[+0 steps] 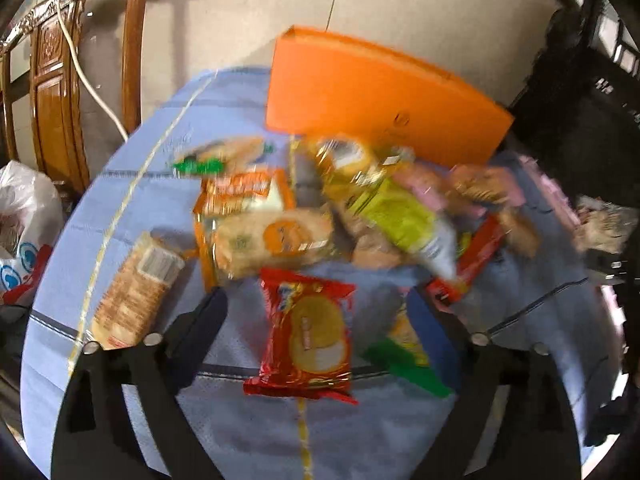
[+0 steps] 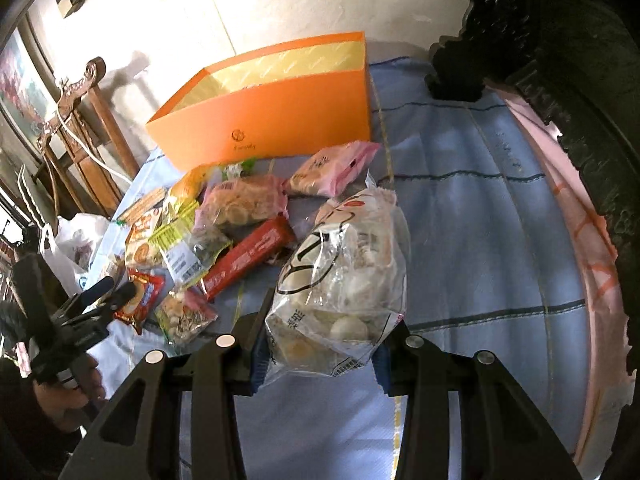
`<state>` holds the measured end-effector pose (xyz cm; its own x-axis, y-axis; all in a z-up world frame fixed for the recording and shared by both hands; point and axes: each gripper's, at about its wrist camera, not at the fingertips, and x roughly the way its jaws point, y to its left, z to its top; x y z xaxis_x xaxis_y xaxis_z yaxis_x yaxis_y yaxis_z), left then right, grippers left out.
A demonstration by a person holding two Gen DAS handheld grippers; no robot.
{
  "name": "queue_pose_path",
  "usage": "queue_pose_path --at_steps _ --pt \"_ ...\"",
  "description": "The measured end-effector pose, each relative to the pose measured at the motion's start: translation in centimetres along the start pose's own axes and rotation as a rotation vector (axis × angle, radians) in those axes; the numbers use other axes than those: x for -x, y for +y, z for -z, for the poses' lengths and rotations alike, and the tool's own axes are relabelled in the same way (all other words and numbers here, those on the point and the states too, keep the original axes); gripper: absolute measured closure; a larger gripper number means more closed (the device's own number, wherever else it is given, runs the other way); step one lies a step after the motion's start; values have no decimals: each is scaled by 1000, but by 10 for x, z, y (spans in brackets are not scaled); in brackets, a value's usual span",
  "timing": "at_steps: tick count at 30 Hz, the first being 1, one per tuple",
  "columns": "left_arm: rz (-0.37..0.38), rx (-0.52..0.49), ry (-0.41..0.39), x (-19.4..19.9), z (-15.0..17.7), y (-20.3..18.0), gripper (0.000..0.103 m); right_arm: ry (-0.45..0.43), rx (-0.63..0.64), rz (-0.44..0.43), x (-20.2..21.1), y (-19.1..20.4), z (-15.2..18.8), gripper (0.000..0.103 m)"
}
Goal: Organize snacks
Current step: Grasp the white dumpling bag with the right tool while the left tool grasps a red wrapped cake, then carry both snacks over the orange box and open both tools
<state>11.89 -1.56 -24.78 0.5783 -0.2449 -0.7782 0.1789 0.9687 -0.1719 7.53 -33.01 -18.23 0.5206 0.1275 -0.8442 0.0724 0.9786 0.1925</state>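
Snacks heaped before one open orange cardboard box [image 2: 260, 120].
Right gripper [image 2: 320, 360] jaws clamp one clear plastic bag of pale round snacks [image 2: 344, 272]; left gripper [image 1: 320, 312] gapes wide, empty, around one red biscuit packet [image 1: 308, 332] on the blue cloth-covered table [image 2: 480, 240].

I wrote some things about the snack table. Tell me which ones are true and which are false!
1. The right gripper is holding a clear bag of snacks. True.
2. The orange box is full of snacks. False: no snacks show inside it, though its bottom is hidden.
3. The left gripper has its fingers wide apart over a red round-biscuit packet. True.
4. The snacks lie on a green cloth. False: the tablecloth is light blue with dark stripes.
5. The long red packet is standing upright. False: it lies flat in the pile.
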Motion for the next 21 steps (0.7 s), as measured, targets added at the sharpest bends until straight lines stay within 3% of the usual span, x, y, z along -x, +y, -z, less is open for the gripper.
queue_pose_path --at_steps 3,4,5,6,10,16,21 --pt "-101 -32 88 -22 10 0 9 6 9 0 -1 4 2 62" --pt "-122 -69 71 -21 13 -4 14 6 11 1 -1 6 2 62" --pt "-154 -99 67 -21 15 -7 32 4 12 -2 0 7 1 62" --pt "-135 -105 46 -17 16 -8 60 -1 14 -6 1 8 1 62" --pt "-92 -77 45 -10 14 -1 60 -19 24 -13 5 14 -1 62" --pt "19 -51 -69 36 -1 -3 60 -44 27 -35 13 21 -7 62" --pt "66 -63 -164 69 -53 -21 60 -108 59 -57 30 36 -40 62"
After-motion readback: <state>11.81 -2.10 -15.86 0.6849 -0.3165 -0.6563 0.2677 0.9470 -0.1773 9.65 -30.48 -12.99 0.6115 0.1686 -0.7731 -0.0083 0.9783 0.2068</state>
